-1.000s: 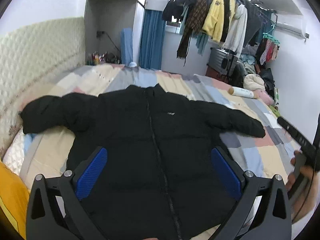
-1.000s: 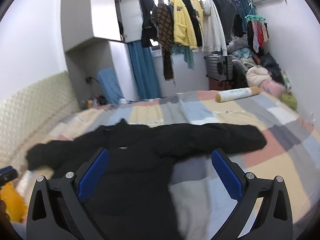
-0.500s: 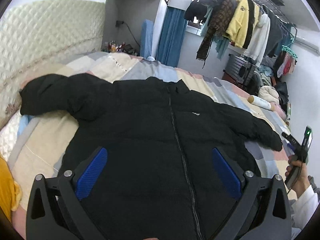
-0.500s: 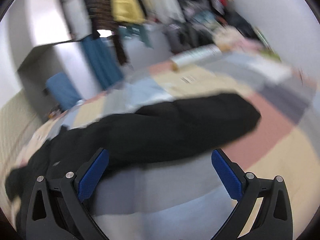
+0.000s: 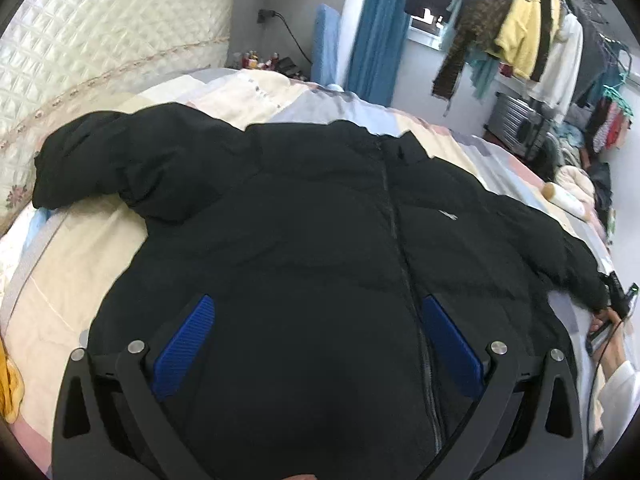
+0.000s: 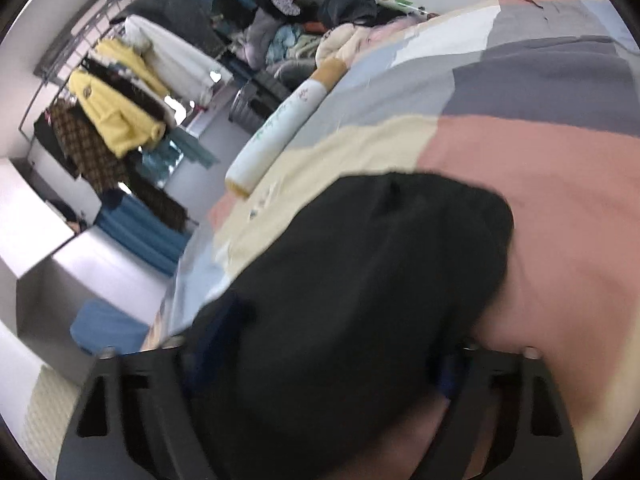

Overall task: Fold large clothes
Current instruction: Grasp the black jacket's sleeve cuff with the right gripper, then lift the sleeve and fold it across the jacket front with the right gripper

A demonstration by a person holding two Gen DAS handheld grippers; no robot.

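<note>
Under both your claws spreads the patchwork bedspread point(image 5: 100, 280), in cream, pink, grey and pale-blue blocks. On it the black puffer jacket point(image 5: 320, 220) lies front up, zipped, sleeves out to either side; its lower body fills the space straight ahead of your left claw point(image 5: 316, 344), whose blue pads point(image 5: 184, 352) stand spread wide with nothing pinched. Your right claw point(image 6: 320, 360) has the jacket's right sleeve end point(image 6: 360, 272) between its fingers and its jaws are closing; blur hides whether the pads press the cloth yet. Beyond that sleeve, further ahead and to the left, lies a white roll pillow point(image 6: 280, 120).
</note>
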